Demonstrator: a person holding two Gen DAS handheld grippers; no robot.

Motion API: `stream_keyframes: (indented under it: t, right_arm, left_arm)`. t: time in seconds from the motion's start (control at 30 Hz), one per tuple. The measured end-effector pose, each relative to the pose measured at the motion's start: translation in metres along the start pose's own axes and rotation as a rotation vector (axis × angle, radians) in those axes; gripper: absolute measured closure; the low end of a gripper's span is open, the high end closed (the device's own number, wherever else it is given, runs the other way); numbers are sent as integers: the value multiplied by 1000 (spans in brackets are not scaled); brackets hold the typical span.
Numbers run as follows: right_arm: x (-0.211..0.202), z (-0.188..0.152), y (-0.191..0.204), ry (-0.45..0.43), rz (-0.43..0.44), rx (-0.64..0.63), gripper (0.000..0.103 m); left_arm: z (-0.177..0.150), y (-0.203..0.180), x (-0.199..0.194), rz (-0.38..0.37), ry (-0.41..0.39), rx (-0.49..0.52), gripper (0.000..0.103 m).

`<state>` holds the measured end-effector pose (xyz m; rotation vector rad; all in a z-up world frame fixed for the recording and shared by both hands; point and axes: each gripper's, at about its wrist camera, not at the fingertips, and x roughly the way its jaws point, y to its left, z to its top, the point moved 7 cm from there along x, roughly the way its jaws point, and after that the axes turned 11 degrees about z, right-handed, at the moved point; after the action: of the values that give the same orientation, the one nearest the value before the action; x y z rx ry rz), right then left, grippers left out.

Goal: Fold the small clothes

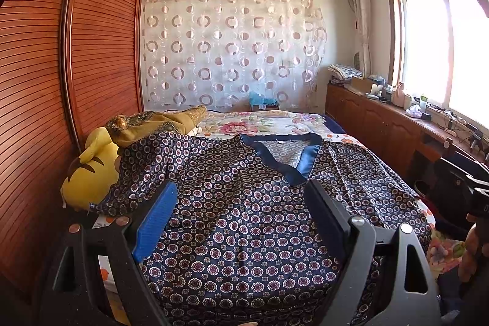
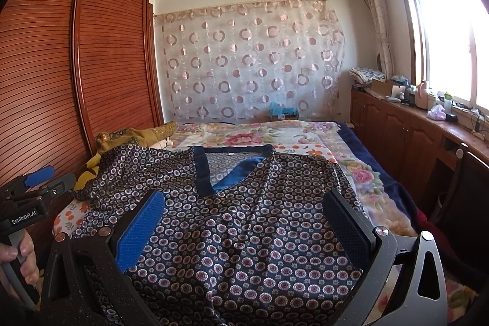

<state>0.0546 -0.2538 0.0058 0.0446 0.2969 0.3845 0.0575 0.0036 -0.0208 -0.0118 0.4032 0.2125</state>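
The bed [image 2: 308,139] is covered by a floral sheet [image 1: 269,119] with pink roses, with a dark blue blanket [image 2: 379,167] showing along its window side. A navy shirt [image 2: 244,222] with a circle print and blue V-neck trim lies spread face up on the sheet, collar toward the far end. One sleeve drapes over a yellow plush toy [image 1: 88,173] at the wardrobe side. A gold embroidered cushion [image 1: 152,124] rests just beyond the toy, touching the sleeve.
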Motion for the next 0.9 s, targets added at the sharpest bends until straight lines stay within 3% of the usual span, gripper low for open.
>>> stream_keyframes:
  t: [0.53,0.9]
  right_arm:
    - [3,-4,-2,-13,22,22,0]
    - [32,-12,4,10,71,26,0]
  left_arm:
    - [0,6,7,-18,22,-17,17]
    - [-27,58,47,80,114,-54,17]
